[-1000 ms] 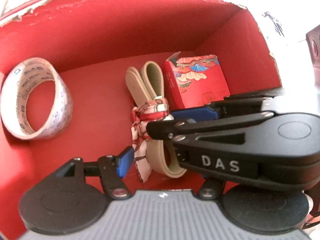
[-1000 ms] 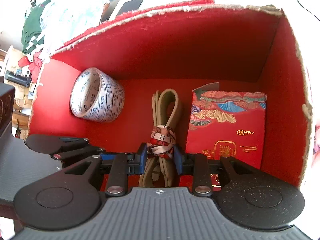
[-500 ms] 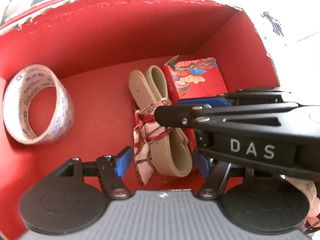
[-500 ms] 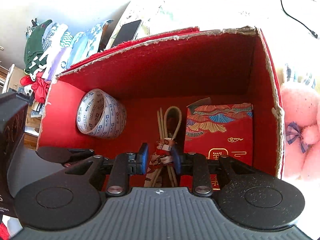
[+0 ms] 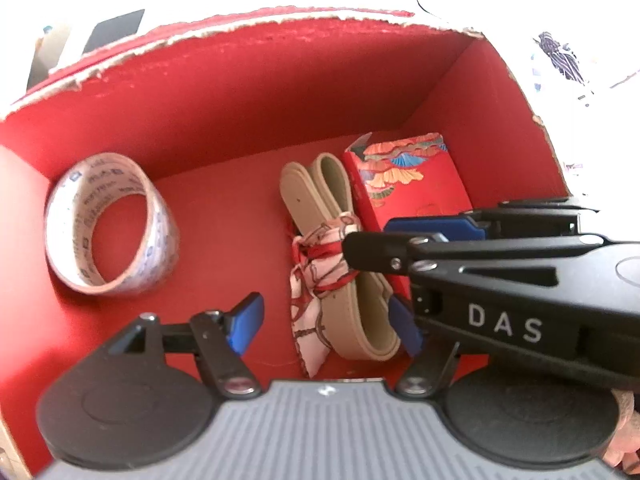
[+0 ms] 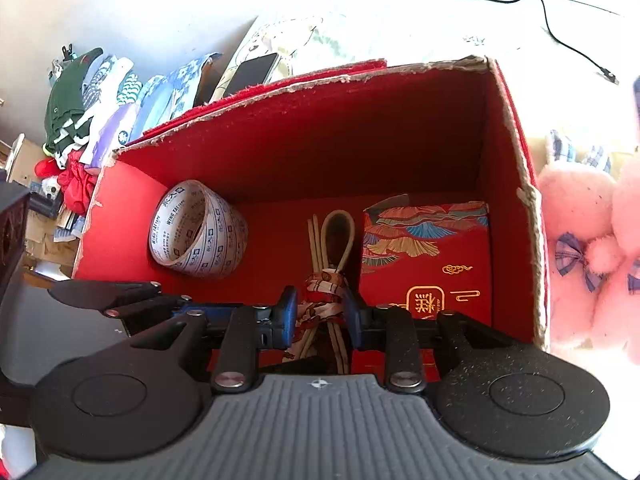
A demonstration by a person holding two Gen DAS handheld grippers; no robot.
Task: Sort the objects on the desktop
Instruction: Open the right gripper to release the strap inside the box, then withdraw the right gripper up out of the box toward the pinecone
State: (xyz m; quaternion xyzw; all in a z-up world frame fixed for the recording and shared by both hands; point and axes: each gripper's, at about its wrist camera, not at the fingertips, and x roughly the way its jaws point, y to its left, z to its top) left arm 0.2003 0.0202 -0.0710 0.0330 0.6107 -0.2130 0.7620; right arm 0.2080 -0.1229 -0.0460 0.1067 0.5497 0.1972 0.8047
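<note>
Landmark: the red cardboard box (image 6: 400, 128), open at the top, is the place you sort into; every position below is given against it.

Tape roll (image 5: 108, 224): it stands on edge at the left end of the box floor, well apart from the other things and from both tools.

Left gripper (image 5: 324, 320): your jaws stand wide open and hold nothing. They hang over the near middle of the box floor, with the lower end of the bundle between the blue pads.

Belt bundle (image 5: 336, 264): the folded beige belt, tied round with a red patterned scarf, lies lengthwise in the middle of the box, just beside the gift box.

Right gripper (image 6: 320, 316): your jaws sit close on either side of the scarf knot. Whether the pads are pressing it or have just let go, the pictures do not settle.

Gift box (image 6: 428, 264): the red printed carton lies flat at the right end of the box, against its right wall.

Step in hand: by the look of it, you are setting the belt bundle down in the box.

Next move: make sure the right pads are clear of the scarf, then lift straight up so the loose cloth does not snag. The pink plush toy (image 6: 580, 248), outside the right wall of the box, looks a likely next pick.
</note>
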